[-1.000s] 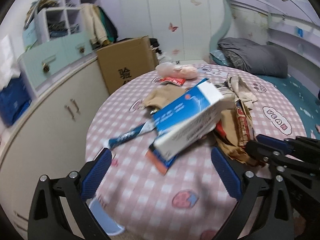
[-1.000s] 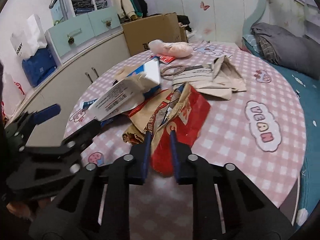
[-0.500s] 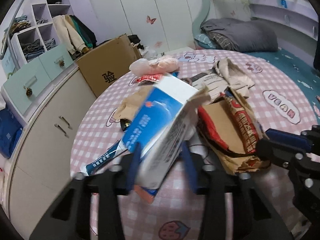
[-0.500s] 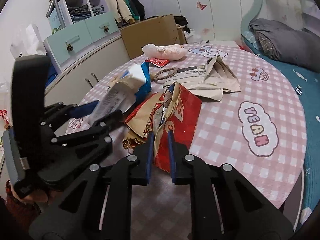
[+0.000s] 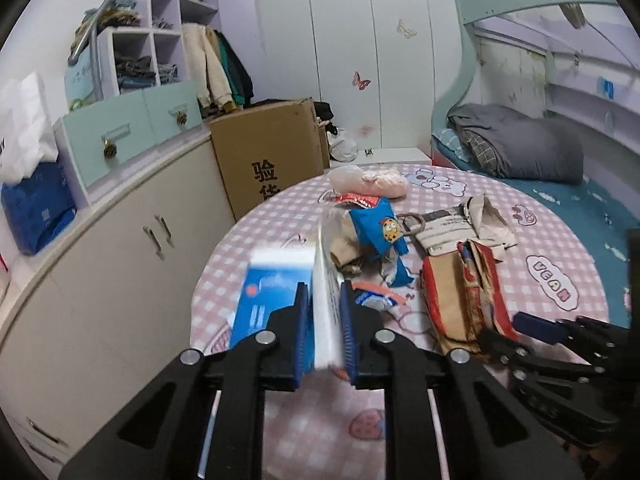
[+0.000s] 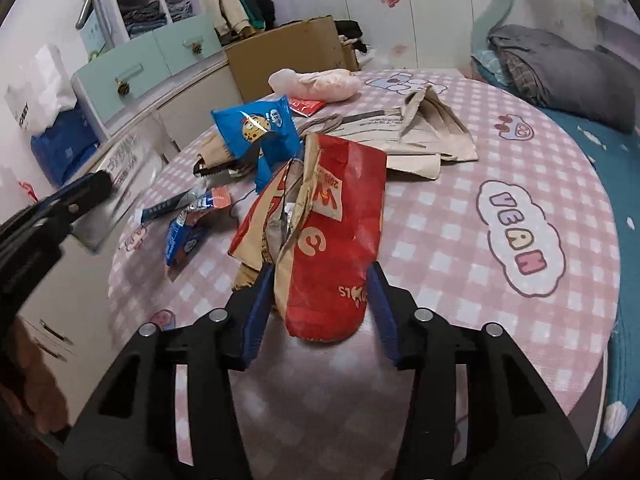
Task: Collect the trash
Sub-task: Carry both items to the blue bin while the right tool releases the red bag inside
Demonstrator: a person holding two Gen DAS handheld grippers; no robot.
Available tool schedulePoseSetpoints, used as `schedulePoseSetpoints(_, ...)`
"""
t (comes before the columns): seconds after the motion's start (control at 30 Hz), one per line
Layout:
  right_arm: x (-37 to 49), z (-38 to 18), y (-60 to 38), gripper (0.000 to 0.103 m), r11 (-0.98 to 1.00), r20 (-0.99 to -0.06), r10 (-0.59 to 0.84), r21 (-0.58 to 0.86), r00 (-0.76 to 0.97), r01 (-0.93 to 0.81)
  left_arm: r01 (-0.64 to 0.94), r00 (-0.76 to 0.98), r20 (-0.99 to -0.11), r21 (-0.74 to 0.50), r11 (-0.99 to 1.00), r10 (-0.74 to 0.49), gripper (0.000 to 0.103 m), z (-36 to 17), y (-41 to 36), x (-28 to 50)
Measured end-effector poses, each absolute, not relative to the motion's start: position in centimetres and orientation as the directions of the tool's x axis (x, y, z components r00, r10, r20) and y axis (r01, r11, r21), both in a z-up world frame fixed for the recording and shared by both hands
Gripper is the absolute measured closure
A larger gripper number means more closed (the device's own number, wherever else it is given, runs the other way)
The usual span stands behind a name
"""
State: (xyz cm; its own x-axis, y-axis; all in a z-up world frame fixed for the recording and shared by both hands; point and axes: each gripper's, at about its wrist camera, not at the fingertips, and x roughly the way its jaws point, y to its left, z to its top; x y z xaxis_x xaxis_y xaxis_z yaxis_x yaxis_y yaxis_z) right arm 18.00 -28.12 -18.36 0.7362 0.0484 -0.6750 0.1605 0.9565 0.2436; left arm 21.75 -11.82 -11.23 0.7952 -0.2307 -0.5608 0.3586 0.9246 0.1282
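My left gripper is shut on a blue and white carton box, lifted over the table's left edge; the box also shows blurred in the right wrist view. My right gripper is open, its fingers either side of the bottom end of a red and brown paper bag lying on the pink checked table. The bag also shows in the left wrist view. A blue cookie packet, small wrappers and a beige paper bag lie behind.
A pink plastic bag lies at the table's far side. A cardboard box and white cabinets stand left of the table. A bed with a grey quilt is on the right.
My left gripper closed on the carton box and lifted it off the pile toward the left. My right gripper opened from the red bag's edge and now straddles the bag.
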Motion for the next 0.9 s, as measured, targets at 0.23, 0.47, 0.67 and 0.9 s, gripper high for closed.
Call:
schedulePoseSetpoints(0.23, 16.0, -16.3, -28.3, 0.096, 0.949, -0.609, 0.061, 0.281, 0.791, 0.144, 0.360, 0.765, -0.571, -0.004, 0.933, -0.298, 0.089, -11.0, -9.2, 20.9)
schedulePoseSetpoints(0.47, 13.8, -14.2, -27.6, 0.099, 0.947, -0.535, 0.066, 0.299, 0.842, 0.116, 0.353, 0.766, -0.551, -0.070, 0.933, -0.331, 0.089, -10.4, -7.7, 19.4)
schedulePoseSetpoints(0.67, 12.2, -11.5, -26.1, 0.100, 0.951, -0.460, 0.086, 0.303, 0.884, 0.065, 0.352, 0.773, -0.514, -0.139, 0.926, -0.371, 0.089, -9.5, -5.5, 17.9)
schedulePoseSetpoints(0.9, 11.2, -7.8, -21.8, 0.100, 0.950, -0.381, 0.199, 0.301, 0.903, -0.083, 0.295, 0.815, -0.460, -0.196, 0.935, -0.353, 0.089, -7.9, -1.5, 16.1)
